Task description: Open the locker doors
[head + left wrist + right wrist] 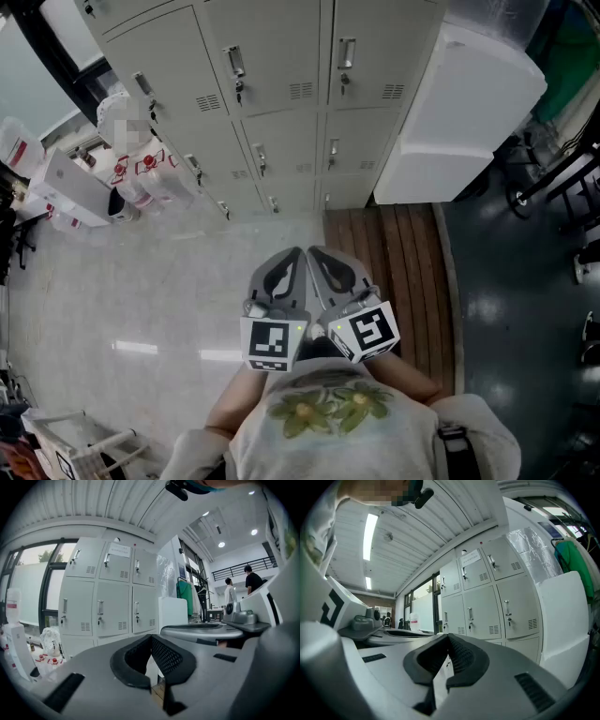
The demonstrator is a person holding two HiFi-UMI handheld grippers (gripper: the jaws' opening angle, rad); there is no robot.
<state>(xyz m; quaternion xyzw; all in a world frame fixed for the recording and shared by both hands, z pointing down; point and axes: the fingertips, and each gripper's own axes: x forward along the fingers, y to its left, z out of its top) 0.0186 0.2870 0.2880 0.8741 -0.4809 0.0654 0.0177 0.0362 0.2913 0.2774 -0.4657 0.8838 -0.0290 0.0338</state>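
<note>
The person wears a pale grey top [394, 441] with a green and yellow leaf print [328, 408] on the chest. A dark strap [452, 448] runs over the right shoulder. The left gripper [296, 253] and the right gripper [315, 253] are smooth light grey shells. Their curved jaws are lined with black dimpled pads [166, 656]. Each carries a white cube [273, 342] printed with black square markers.
</note>
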